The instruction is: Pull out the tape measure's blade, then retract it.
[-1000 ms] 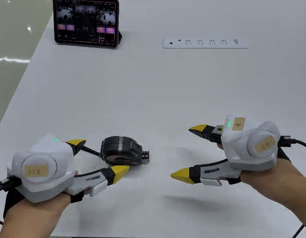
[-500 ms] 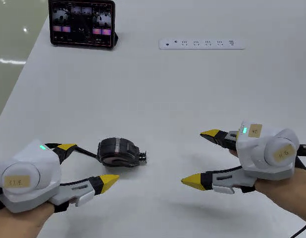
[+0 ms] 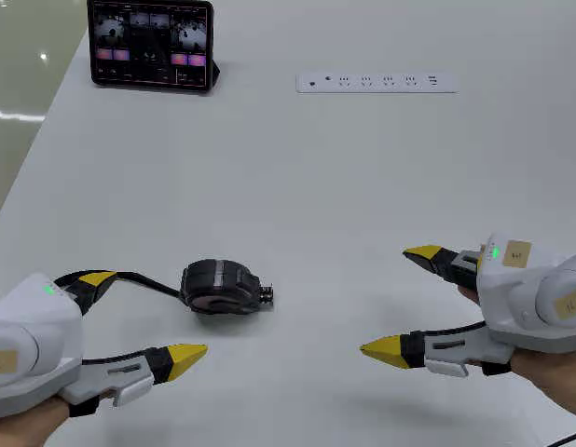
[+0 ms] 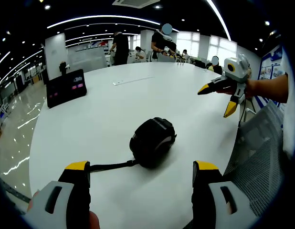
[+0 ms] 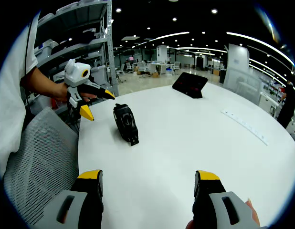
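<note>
A black tape measure point(image 3: 221, 287) lies on the white table point(image 3: 297, 177), blade drawn in, its hook tab at the right end and a black strap trailing left. My left gripper point(image 3: 144, 317) is open just left of the case, apart from it; the strap runs toward its far jaw. In the left gripper view the tape measure point(image 4: 153, 140) sits ahead between the yellow-tipped jaws of the left gripper point(image 4: 142, 169). My right gripper point(image 3: 402, 301) is open, well to the right. The right gripper view shows the tape measure point(image 5: 126, 122) far ahead of the right gripper point(image 5: 148, 177).
A tablet point(image 3: 150, 44) with a lit screen stands at the far left of the table. A white power strip point(image 3: 377, 83) lies at the far middle. The table's left edge meets a glossy floor point(image 3: 22, 84). People stand in the room behind.
Both grippers have drawn back toward me and outward. The left gripper's jaws, earlier beside the tape measure's case, are now farther left of it. The tape measure lies where it was.
</note>
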A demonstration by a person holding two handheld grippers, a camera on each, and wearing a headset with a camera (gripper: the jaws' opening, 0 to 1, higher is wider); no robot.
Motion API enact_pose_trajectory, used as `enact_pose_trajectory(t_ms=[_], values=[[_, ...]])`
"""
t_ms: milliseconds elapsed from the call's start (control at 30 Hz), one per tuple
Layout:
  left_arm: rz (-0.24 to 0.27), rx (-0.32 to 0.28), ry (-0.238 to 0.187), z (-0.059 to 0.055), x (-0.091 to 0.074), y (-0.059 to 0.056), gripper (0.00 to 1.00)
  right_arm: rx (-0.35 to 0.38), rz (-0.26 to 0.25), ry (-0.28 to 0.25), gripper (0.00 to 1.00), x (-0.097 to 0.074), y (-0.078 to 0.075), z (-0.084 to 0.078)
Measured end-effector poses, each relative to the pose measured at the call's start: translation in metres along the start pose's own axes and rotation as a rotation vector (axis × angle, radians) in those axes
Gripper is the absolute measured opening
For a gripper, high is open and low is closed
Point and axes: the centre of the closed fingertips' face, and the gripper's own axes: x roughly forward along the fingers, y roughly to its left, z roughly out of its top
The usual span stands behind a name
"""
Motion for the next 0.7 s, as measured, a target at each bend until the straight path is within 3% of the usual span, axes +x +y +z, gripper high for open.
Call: enact_pose_trajectory(t_ms=[267,467,700], values=[[-0.036,0.019,-0.011,0.002,-0.001,-0.007,0.95,0.02,-0.013,-0.041,0.83,-0.012,0.002,-0.002],[-0.072,0.017,-0.015,0.003,-0.003,-0.013,0.99,0.031,-0.028,-0.033,0.86,-0.018,0.0,-0.009],[-0.089,0.036,-0.012,0.002,-0.007,-0.012,0.99,0.044,-0.043,-0.026,0.91,-0.027,-0.002,-0.016]])
